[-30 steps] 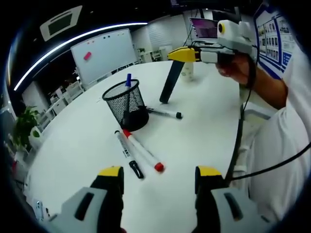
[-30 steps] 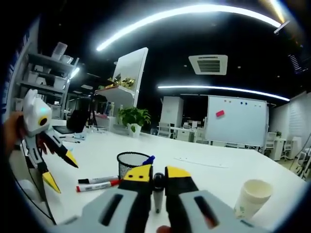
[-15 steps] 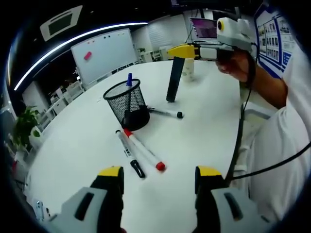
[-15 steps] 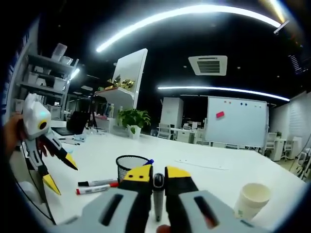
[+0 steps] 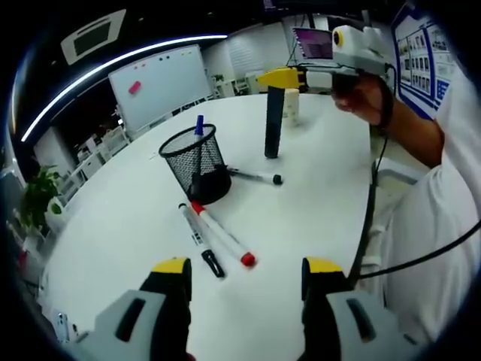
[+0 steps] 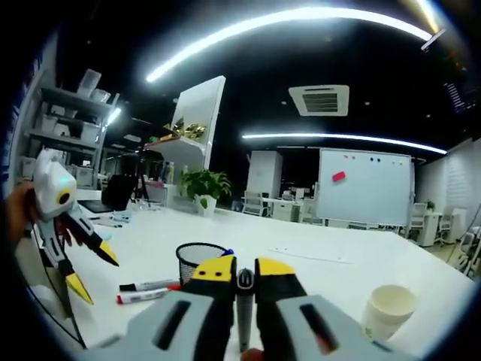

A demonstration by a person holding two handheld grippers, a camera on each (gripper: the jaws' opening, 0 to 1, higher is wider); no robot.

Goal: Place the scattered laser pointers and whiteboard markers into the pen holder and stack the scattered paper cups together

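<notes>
Black mesh marks our pen holder (image 5: 197, 162), mid-desk (image 5: 316, 195) with one blue marker (image 5: 199, 124) already inside. Our right gripper (image 5: 279, 78) is clamped on a dark laser pointer (image 5: 273, 120), which over the last second has swung from a slant to hanging nearly upright, still above the desk short of the holder. That suggests we are lining it up for a drop-in. Our left gripper (image 5: 244, 269) waits with jaws spread, holding nothing, above a red-capped marker (image 5: 222, 233) and a black-capped marker (image 5: 200, 241) lying just beside each other. One paper cup (image 6: 388, 308) stands toward the far edge.
</notes>
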